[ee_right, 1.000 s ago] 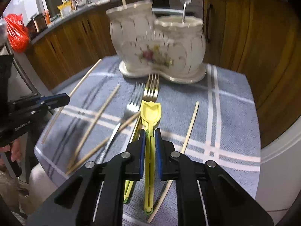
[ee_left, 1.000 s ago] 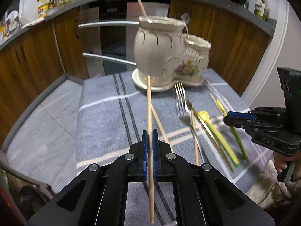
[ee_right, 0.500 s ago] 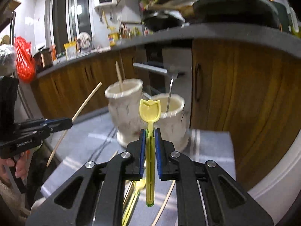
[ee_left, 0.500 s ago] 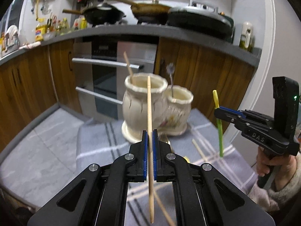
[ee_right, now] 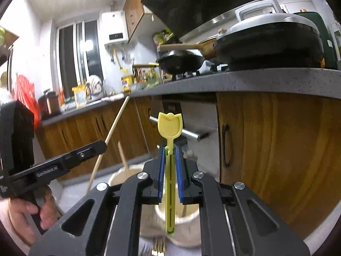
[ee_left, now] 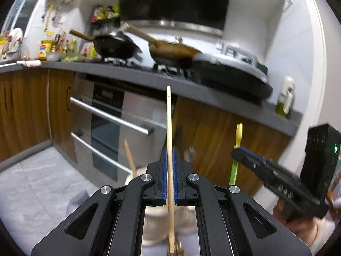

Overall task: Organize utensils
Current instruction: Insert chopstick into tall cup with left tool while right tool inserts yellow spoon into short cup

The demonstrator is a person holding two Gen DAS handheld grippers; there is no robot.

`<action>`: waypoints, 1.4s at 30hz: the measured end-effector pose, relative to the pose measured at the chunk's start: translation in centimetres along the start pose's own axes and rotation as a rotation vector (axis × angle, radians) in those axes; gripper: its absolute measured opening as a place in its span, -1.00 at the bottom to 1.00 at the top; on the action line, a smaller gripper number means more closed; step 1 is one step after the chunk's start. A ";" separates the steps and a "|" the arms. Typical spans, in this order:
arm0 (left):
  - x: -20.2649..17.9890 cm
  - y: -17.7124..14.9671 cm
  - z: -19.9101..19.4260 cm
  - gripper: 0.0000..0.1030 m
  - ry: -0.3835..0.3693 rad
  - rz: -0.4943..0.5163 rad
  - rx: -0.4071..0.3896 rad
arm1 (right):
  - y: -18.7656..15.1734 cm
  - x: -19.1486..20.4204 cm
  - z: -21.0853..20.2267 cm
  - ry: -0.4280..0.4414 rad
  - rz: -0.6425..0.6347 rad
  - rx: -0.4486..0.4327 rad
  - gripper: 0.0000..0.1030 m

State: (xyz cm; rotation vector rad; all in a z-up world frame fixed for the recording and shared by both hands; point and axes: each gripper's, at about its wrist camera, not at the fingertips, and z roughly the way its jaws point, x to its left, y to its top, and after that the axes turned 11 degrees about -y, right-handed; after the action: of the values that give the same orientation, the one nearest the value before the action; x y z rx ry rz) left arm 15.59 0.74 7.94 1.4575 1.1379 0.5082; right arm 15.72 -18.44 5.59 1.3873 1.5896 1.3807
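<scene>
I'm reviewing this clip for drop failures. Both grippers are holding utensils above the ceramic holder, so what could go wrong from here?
1. The left gripper pinches the long wooden chopstick near its middle, so it may pivot and miss the cream ceramic holder.
2. The right gripper grips the yellow tulip-shaped plastic utensil by its thin stem; it could slip.
3. The wooden stick already standing in the holder could block an insertion.

Black wok (ee_left: 116, 46) and brown pan (ee_left: 172, 52) sit on the stove.
</scene>
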 end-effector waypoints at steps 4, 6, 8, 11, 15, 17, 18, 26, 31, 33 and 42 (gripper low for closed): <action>0.6 1.0 1.9 -0.90 0.039 -0.008 -0.055 | 0.5 -0.4 1.5 -0.008 0.045 -0.026 -0.80; 0.8 1.2 2.2 -0.90 0.049 -0.014 -0.092 | 0.3 -0.6 2.2 -0.018 0.058 -0.046 -0.80; 1.0 1.2 2.9 -0.90 0.065 -0.012 -0.130 | 0.0 -0.8 2.7 -0.041 0.064 -0.058 -0.80; 1.2 0.4 3.7 -0.90 0.093 0.012 -0.165 | -0.9 -1.2 3.7 -0.066 0.074 -0.064 -0.80; 1.2 -0.9 4.5 -0.90 0.119 0.053 -0.162 | -2.2 -1.6 4.9 -0.078 0.074 -0.035 -0.80; 1.2 -1.5 4.6 -0.90 0.125 0.074 -0.144 | -2.6 -1.8 5.2 -0.074 0.074 -0.019 -0.80; 1.3 -1.8 4.6 -0.90 0.129 0.083 -0.137 | -3.0 -1.9 5.3 -0.072 0.072 -0.011 -0.80; 0.5 -3.8 3.6 -0.90 0.129 0.164 0.003 | -5.0 -2.7 5.4 -0.053 0.100 0.057 -0.80; 0.7 -4.3 3.9 -0.90 0.125 0.149 0.084 | -5.3 -2.3 5.0 -0.052 0.088 0.078 -0.80; 1.0 -4.4 3.9 -0.90 0.123 0.132 0.105 | -5.4 -2.0 4.9 -0.058 0.074 0.087 -0.80; 1.0 -4.6 3.9 -0.89 0.116 0.121 0.123 | -5.5 -1.8 5.3 -0.068 0.063 0.120 -0.80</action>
State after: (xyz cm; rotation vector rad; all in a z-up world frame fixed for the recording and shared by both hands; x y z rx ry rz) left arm 17.62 -0.99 2.44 1.6280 1.1941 0.6228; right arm 19.33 -18.05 -1.32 1.5496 1.6197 1.2781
